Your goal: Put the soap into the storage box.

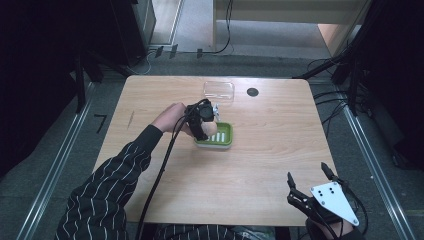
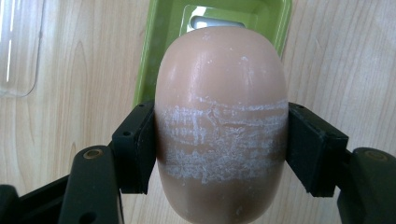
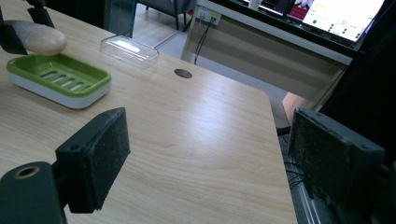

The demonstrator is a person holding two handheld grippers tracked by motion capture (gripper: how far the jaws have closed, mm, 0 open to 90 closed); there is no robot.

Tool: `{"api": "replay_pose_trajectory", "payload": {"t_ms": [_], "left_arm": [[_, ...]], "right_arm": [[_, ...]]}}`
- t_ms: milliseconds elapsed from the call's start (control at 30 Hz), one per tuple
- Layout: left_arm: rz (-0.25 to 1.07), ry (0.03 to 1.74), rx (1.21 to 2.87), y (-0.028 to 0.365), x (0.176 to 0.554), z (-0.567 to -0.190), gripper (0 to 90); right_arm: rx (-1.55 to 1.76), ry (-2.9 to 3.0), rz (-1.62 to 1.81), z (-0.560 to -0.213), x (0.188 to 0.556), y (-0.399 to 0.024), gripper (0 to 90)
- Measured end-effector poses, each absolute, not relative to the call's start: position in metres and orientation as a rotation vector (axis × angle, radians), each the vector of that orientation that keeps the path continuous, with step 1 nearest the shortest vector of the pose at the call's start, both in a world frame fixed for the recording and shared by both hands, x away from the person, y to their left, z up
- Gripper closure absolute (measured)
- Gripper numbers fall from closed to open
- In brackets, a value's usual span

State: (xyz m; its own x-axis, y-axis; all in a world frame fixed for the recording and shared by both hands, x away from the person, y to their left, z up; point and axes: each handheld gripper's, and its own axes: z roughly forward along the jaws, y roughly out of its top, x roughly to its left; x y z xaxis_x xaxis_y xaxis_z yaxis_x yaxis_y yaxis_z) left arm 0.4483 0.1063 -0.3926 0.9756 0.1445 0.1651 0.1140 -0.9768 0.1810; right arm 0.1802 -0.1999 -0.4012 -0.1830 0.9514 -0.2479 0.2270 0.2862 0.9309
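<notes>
Black rubber-faced pads of the left gripper (image 2: 219,149) are closed on the two long flanks of a smooth, beige, oval bar of soap (image 2: 219,116), clamping it across its widest part. The bar's rounded end projects past the jaws over a green slotted plastic soap dish on a white base (image 1: 222,136). From the high view, dish and bar sit near the middle of the light wooden table (image 1: 270,160), somewhat toward the far edge. Whether the bar already touches the dish cannot be determined.

Handling assessment: the bar appears rigid and moderately light, with a glossy, slippery skin. A band of white scoring runs across it at jaw level, indicating a soft surface that marks under pressure. The curved flanks taper toward both ends, so a grip off the widest girth would likely squeeze the bar out. The present mid-body hold is judged the soundest; moderate force is advised.

A clear rectangular plastic lid (image 1: 218,92) lies near the far edge, just beyond the dish, with a dark round grommet (image 1: 252,92) beside it.

The right gripper (image 1: 307,181) hovers at the near right corner, jaws spread wide and empty.
</notes>
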Motion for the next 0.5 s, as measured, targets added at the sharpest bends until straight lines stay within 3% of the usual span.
{"api": "replay_pose_trajectory", "payload": {"t_ms": [500], "left_arm": [[0.281, 0.160, 2.948, 0.0987, 0.4551, -0.4016, 33.7]], "right_arm": [[1.106, 1.620, 0.960, -0.4015, 0.1773, -0.2013, 13.4]]}}
